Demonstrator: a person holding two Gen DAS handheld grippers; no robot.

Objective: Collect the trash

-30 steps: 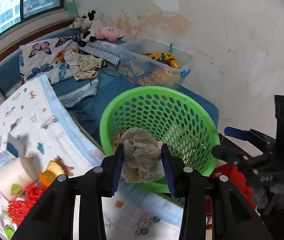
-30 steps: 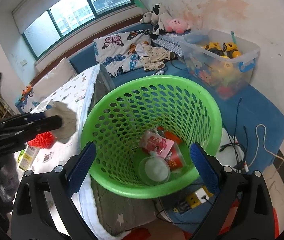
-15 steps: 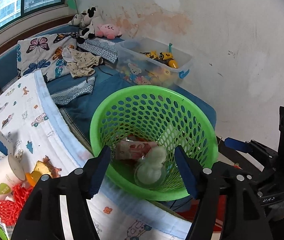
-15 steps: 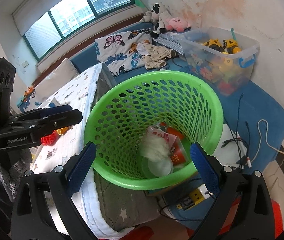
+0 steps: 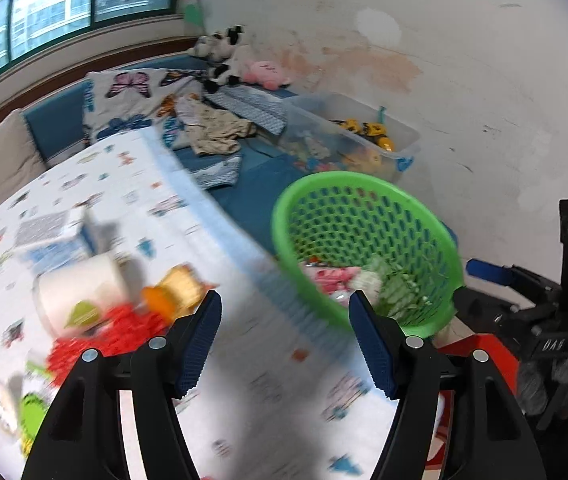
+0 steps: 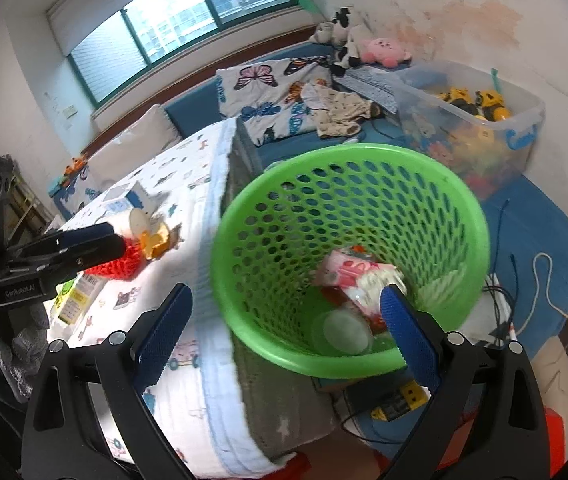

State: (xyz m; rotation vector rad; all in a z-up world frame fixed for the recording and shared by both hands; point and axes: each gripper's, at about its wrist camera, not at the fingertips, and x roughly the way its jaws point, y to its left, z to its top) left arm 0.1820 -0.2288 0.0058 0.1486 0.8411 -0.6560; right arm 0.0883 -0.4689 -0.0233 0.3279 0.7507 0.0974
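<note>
The left gripper stands wide and empty over the printed white quilt's edge. The perforated green plastic basket lies ahead-right, crumpled wrappers inside. The right gripper gapes empty at its rim.

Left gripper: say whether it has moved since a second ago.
Yes. The left gripper has swung away from the green basket, toward the paper cup on the bed, its jaws empty.

One green basket, one clear toy bin far right, one white paper cup, one small box, two grippers.
</note>
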